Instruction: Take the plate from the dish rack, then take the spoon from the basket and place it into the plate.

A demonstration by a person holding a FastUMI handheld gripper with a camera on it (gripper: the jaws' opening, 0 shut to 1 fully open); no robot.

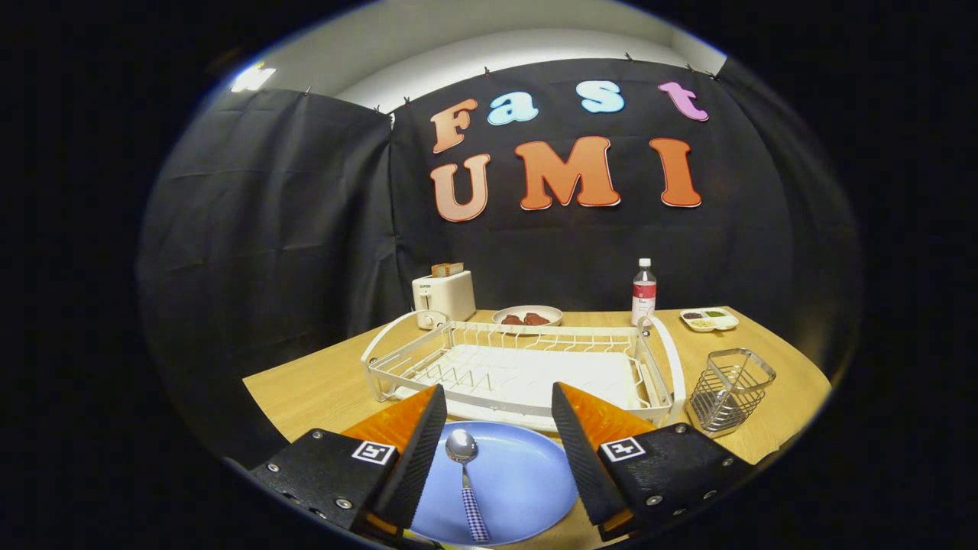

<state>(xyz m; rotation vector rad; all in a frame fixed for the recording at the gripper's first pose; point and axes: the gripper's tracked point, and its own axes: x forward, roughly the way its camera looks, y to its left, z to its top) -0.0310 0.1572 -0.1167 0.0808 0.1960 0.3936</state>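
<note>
The gripper (498, 416) has its two fingers spread wide apart, holding nothing. Between them, on the near edge of the table (321, 389), lies the blue plate (519, 489). The spoon (464, 481) rests in the plate, bowl pointing away, its checked handle toward the near edge. It lies closer to the left finger, not touching either one. The fingers hide both sides of the plate, and its near rim is cut off.

Just beyond the plate sits the white dish rack (519, 367), with no dishes in it. There is little room between the rack and the plate. The wire basket (730, 389) stands near the right edge, just beside the rack, looking empty.

Along the far edge stand a toaster (443, 296), a bowl (527, 315) with something dark that is hard to make out, a bottle (644, 292), and a small tray (709, 319) at the far right corner.
</note>
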